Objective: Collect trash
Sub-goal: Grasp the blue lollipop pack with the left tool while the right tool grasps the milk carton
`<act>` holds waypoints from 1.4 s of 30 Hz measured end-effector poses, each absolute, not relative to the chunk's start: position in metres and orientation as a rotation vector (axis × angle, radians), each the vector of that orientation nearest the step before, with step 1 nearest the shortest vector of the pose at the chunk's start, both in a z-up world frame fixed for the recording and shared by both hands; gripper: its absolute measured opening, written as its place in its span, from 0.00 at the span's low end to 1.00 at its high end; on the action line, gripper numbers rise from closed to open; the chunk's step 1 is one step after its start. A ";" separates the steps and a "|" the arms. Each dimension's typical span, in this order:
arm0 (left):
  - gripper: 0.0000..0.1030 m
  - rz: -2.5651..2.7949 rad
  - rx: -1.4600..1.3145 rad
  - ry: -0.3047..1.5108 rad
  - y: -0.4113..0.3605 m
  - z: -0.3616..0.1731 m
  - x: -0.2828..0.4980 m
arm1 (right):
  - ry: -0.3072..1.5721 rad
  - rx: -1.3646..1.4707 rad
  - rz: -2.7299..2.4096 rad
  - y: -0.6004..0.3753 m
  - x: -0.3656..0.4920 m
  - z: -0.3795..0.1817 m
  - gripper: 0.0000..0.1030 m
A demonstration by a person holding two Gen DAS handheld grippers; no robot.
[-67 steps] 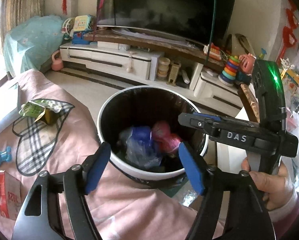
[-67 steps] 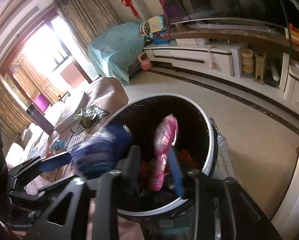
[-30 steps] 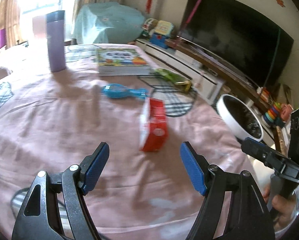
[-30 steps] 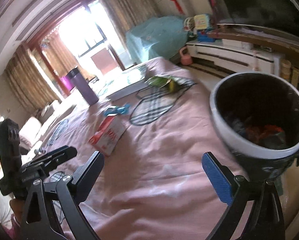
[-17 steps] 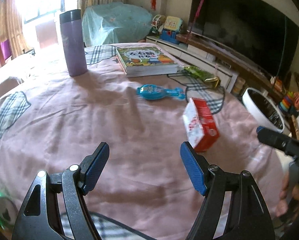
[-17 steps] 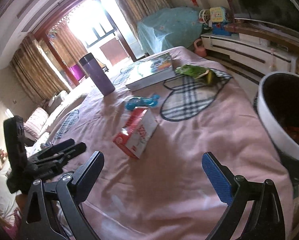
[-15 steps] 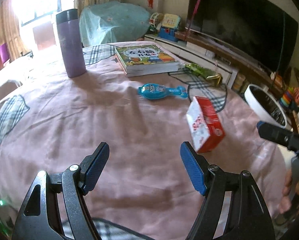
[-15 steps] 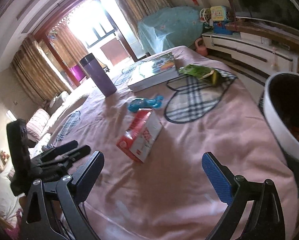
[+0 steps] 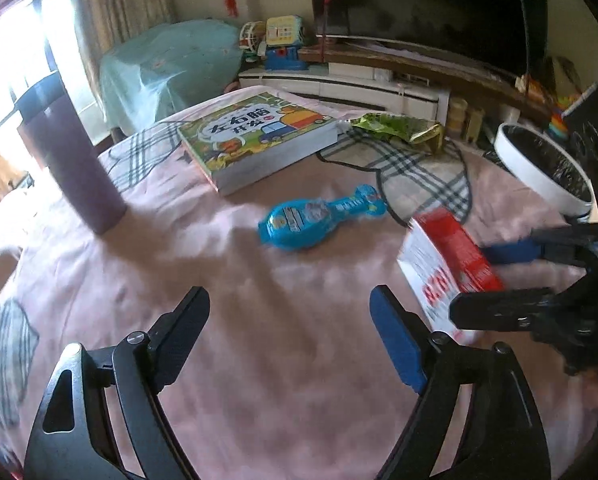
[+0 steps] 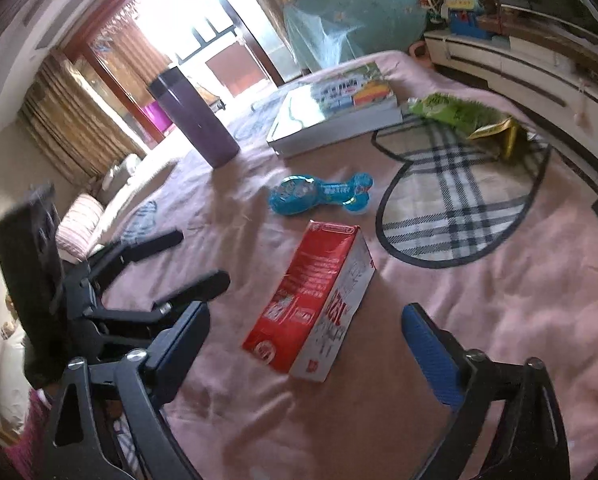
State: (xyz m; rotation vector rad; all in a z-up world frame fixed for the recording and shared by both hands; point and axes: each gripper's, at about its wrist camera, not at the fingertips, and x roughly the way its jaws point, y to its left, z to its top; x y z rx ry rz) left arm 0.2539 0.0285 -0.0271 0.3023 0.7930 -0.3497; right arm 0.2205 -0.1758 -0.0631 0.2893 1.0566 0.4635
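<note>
A red and white carton (image 10: 319,300) lies on the pink tablecloth, between the open jaws of my right gripper (image 10: 303,344), untouched. In the left wrist view the carton (image 9: 447,264) sits at the right with the right gripper (image 9: 487,276) around its far end. My left gripper (image 9: 291,332) is open and empty over bare cloth. A green snack wrapper (image 9: 399,128) lies on the plaid patch beyond, also in the right wrist view (image 10: 459,114). The white-rimmed trash bin (image 9: 539,168) stands past the table's right edge.
A blue toy (image 9: 319,216) lies mid-table, a picture book (image 9: 255,136) behind it, and a purple tumbler (image 9: 75,156) at the left. A TV stand with toys (image 9: 359,80) runs along the far wall. A sofa (image 10: 99,208) lies beyond the table's left side.
Both grippers left the bin and swung back over the table. The right gripper has closed in on the red carton, which now lies between its open jaws.
</note>
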 end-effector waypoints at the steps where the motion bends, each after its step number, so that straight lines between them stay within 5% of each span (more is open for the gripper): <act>1: 0.82 -0.353 0.312 0.798 0.025 -0.028 0.262 | 1.076 0.293 0.470 -0.176 0.224 -0.069 0.62; 2: 0.82 -0.358 0.318 0.800 0.023 -0.029 0.268 | 1.095 0.315 0.492 -0.178 0.226 -0.073 0.49; 6: 0.84 -0.377 0.363 0.794 0.008 -0.031 0.290 | 1.070 0.356 0.544 -0.191 0.216 -0.065 0.35; 18: 0.86 -0.393 0.578 0.823 -0.032 -0.058 0.329 | 1.016 0.458 0.453 -0.278 0.177 -0.051 0.32; 20: 0.50 -0.427 0.536 0.851 -0.032 -0.057 0.329 | 1.013 0.464 0.442 -0.286 0.175 -0.049 0.32; 42: 0.49 -0.510 -0.009 0.961 -0.077 -0.029 0.188 | 0.885 0.392 0.346 -0.327 0.141 -0.021 0.32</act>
